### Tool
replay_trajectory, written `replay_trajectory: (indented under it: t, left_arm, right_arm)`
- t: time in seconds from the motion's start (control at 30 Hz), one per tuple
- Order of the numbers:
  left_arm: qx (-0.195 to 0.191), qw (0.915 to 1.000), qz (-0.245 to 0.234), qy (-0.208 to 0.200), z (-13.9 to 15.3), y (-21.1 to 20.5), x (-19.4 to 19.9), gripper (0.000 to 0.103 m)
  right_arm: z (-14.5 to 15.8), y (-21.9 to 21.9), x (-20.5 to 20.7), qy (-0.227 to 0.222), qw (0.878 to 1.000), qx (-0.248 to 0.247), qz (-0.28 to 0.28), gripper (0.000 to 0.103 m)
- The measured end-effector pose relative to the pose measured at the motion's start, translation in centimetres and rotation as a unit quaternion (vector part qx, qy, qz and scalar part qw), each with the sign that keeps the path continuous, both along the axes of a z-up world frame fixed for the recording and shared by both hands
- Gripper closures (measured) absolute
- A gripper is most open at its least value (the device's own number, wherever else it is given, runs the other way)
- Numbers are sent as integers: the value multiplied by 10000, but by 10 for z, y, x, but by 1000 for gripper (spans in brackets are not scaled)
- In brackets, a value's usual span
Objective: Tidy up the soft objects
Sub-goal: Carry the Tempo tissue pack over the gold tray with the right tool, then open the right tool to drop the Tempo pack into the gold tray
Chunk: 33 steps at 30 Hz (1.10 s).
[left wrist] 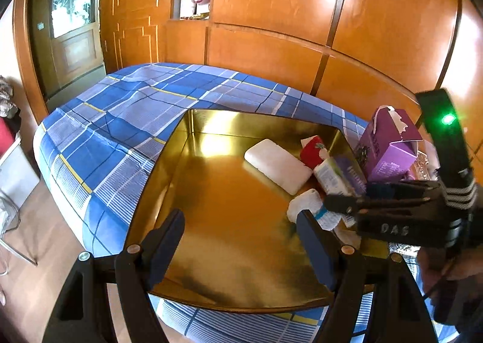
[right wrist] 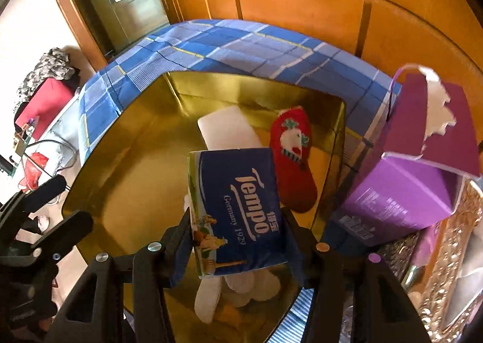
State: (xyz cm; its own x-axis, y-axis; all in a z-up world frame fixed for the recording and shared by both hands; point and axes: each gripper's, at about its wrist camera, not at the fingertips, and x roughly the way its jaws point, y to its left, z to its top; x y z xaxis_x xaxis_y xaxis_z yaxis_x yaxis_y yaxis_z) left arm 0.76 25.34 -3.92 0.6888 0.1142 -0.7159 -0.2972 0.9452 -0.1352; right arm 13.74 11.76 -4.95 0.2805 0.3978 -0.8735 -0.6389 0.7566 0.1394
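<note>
We see our right gripper [right wrist: 238, 243] low in the centre of the right wrist view, its two pads pinching a blue Tempo tissue pack [right wrist: 238, 210] by its sides, the pack tilted above the gold tray [right wrist: 120, 186]. Behind the pack, toward the upper middle of that frame, a white pad [right wrist: 226, 128] lies flat on the tray floor, and just right of it rests a red sock [right wrist: 294, 158] with a white figure on it. A white sock [right wrist: 250, 285] lies on the tray under the pack, at the bottom of the frame. At the right edge a purple box [right wrist: 404, 198] stands outside the tray wall. In the left wrist view our left gripper [left wrist: 241, 249] hangs at the lower centre with its fingers spread wide and nothing between them, over bare tray floor. The tray sits on a blue plaid cloth [left wrist: 120, 119] filling the middle left.
</note>
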Motion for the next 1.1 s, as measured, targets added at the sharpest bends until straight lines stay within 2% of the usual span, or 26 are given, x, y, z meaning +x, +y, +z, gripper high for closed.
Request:
replay_trajectory:
  t: [0.07, 0.13, 0.2, 0.43, 0.6, 0.93, 1.1]
  left_arm:
    - [6, 10000, -24, -10, 0, -1, 0, 26]
    - [-5, 10000, -41, -5, 0, -3, 0, 26]
    - [5, 10000, -60, -14, 1, -4, 0, 26]
    - [44, 9999, -116, -60, 5, -10, -2, 24]
    - [66, 9997, -197, -108, 8, -17, -3, 24]
    - [281, 9979, -495, -317, 24, -40, -9, 24]
    - [386, 9959, -712, -409, 32, -56, -11, 24]
  right_arm:
    - [-5, 1, -1, -5, 10000, -92, -11, 45]
    - [-7, -1, -4, -72, 9999, -112, -44, 34]
    - [-3, -5, -7, -113, 9999, -25, -101, 32]
    - [21, -24, -22, -396, 9980, 323, -370, 32]
    - [39, -43, -43, -792, 9945, 449, -521, 32]
    - [63, -95, -77, -1536, 9808, 548, -1069, 32]
    - [64, -132, -85, -1569, 9757, 615, -1403, 32]
